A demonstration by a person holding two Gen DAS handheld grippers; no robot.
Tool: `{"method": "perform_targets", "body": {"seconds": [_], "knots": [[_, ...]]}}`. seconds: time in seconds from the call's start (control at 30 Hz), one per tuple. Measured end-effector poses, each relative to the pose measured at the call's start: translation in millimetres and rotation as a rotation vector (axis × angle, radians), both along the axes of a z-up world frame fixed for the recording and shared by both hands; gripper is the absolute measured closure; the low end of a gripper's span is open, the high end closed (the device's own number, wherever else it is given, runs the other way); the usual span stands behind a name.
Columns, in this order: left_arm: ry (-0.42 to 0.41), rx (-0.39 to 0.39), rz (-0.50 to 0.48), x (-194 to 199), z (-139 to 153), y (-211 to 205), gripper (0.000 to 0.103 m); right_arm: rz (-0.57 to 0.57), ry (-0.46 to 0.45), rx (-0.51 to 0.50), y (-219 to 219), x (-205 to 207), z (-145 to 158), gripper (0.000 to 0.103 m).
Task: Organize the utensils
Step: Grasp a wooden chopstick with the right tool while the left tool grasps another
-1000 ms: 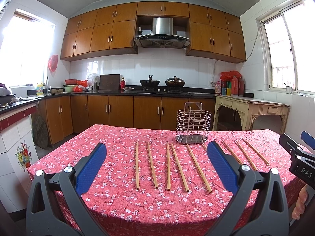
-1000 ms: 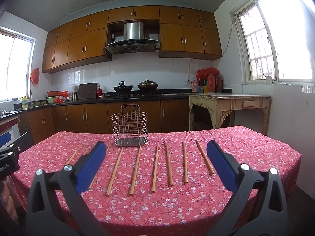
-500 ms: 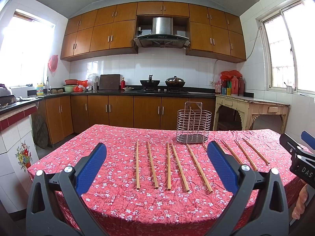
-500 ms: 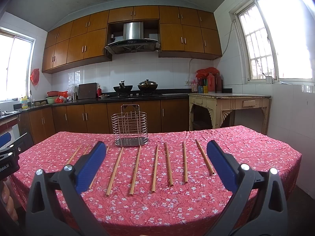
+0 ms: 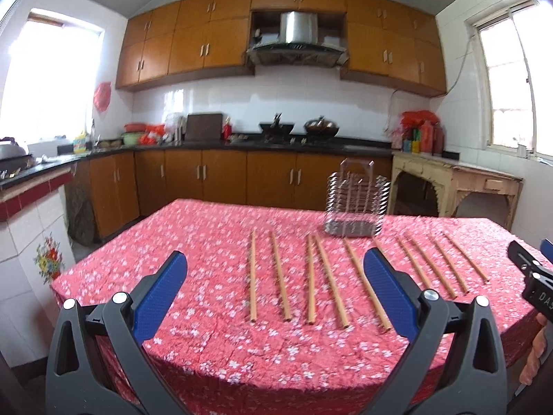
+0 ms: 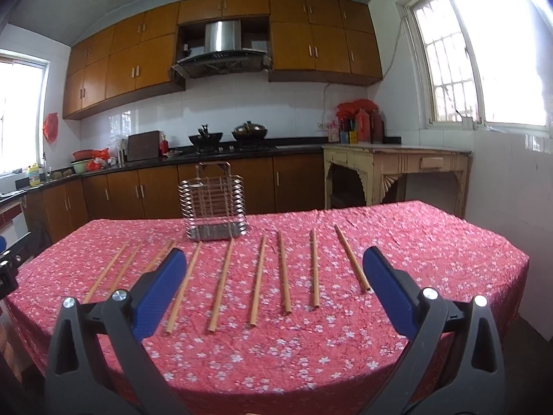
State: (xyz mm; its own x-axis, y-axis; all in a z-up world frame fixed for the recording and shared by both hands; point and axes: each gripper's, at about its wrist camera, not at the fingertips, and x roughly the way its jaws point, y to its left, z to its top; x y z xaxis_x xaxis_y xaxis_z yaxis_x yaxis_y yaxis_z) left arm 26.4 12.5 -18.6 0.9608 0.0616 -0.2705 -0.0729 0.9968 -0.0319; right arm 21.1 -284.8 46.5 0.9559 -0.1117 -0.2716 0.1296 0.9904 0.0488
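Several wooden chopsticks point(image 5: 311, 282) lie side by side on a table with a red flowered cloth point(image 5: 207, 263); they also show in the right wrist view point(image 6: 257, 282). A wire utensil holder point(image 5: 354, 204) stands behind them, also in the right wrist view point(image 6: 212, 207). My left gripper point(image 5: 276, 297) is open and empty, above the near table edge. My right gripper point(image 6: 271, 294) is open and empty, also short of the chopsticks. The right gripper's body shows at the right edge of the left wrist view point(image 5: 535, 276).
Kitchen cabinets and a counter with woks point(image 5: 293, 128) run along the back wall. A pale wooden side table point(image 6: 397, 169) stands at the back right. The table's near edge point(image 6: 276, 390) curves just below my grippers.
Both grippers have tilted down and moved slightly closer to the table, so the chopsticks sit higher and larger in view. The left wrist view is motion blurred.
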Motion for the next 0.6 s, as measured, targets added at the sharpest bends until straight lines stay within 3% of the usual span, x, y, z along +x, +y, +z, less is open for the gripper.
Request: {"method": "perform_targets", "body": {"seconds": [0.23,0.3,0.37,0.47,0.6], "knots": [[0.116,-0.026,0.056,22,-19,21,0.002,-0.139,0.16,0.071,-55,45,-30,0.009],[0.155,-0.047,0.042,30,-24,26,0.002,-0.181,0.214,0.111,-78,60,-42,0.017],[0.183,-0.049,0.038,36,-30,29,0.002,-0.205,0.283,0.171,-102,76,-56,0.033],[0.22,-0.036,0.033,45,-37,29,0.002,-0.202,0.354,0.222,-123,96,-71,0.049],[0.263,-0.047,0.023,55,-46,34,0.002,-0.186,0.424,0.214,-134,121,-88,0.059]]}}
